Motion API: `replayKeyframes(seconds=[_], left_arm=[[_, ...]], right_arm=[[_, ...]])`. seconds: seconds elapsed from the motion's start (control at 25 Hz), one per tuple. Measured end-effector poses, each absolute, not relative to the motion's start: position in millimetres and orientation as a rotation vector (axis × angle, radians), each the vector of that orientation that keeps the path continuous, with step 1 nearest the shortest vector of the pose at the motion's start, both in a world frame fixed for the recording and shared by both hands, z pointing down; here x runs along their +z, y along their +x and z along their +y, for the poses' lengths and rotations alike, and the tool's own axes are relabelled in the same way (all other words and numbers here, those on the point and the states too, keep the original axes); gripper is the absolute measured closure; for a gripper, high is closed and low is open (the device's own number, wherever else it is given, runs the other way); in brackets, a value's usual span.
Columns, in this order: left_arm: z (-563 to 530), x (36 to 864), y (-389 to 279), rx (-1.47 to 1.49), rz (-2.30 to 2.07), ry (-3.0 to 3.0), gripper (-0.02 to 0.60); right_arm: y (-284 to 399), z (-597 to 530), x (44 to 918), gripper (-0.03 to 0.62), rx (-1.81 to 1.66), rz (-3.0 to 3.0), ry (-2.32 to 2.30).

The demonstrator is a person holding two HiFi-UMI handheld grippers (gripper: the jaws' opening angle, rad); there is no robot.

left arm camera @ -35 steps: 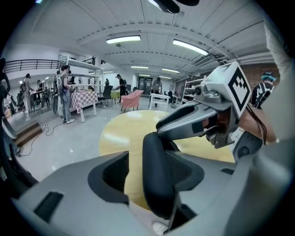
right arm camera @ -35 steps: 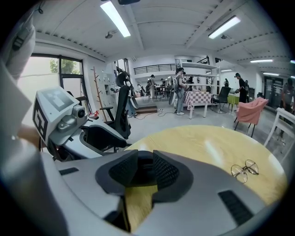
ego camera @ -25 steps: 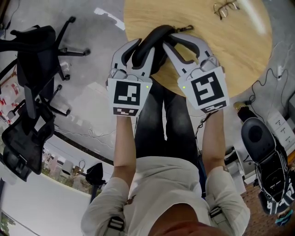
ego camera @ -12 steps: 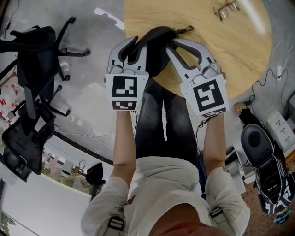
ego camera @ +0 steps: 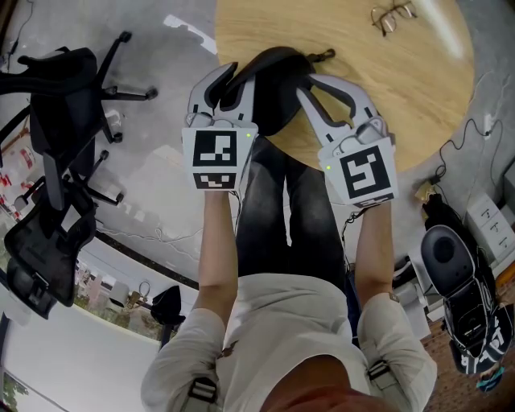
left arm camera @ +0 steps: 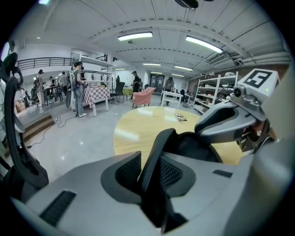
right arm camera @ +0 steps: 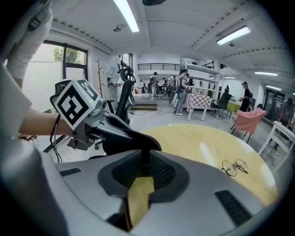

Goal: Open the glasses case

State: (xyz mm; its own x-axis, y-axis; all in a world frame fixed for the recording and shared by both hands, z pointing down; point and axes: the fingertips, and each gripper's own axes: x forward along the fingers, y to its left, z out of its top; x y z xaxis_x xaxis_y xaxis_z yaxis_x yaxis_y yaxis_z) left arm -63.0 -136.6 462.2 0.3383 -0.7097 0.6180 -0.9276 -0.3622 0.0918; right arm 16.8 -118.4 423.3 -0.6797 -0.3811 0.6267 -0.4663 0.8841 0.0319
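Note:
The black glasses case (ego camera: 273, 88) lies at the near edge of the round wooden table (ego camera: 386, 88), partly spread apart. My left gripper (ego camera: 232, 79) is shut on its left shell; the curved black rim (left arm camera: 159, 152) runs between the ribbed pads, and the jaws closed on it, then just eased a little. My right gripper (ego camera: 310, 80) has just been closing and pinches a thin black edge of the case (right arm camera: 138, 145) at its tips (right arm camera: 144, 161). A pair of wire-framed glasses (ego camera: 394, 14) lies apart at the table's far side, also visible in the right gripper view (right arm camera: 235, 167).
Black office chairs (ego camera: 56, 129) stand on the grey floor to the left. A black bag (ego camera: 463, 265) and cables lie on the floor at the right. The person's legs (ego camera: 286, 209) are under the table's near edge.
The left gripper shifted left with its side of the case, and the right gripper drew slightly toward the person. The two shells stand wider apart than a second ago.

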Motion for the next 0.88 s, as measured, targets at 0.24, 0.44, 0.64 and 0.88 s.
replayKeyframes(seconds=[0.24,0.44,0.64,0.88], left_arm=[[-137.0,464.6,-64.0,0.674,-1.443,2.164,0.485],[-140.2,468.0,-63.5,0.673,-1.445,2.147,0.482],[-140.8,467.7,-65.8,0.68,-1.45,2.147,0.482],[-140.7,467.8,-65.9,0.685,-1.451,2.148,0.482]], right_arm=[[21.0,-116.4,426.4,0.523,0.186,-2.397,0.638],[26.0,-116.4,429.4,0.526,0.17,-2.364,0.632],[23.6,-116.5,429.2,0.543,0.169,-2.357,0.657],[23.8,-117.0,430.7,0.553,0.194,-2.377,0.685]])
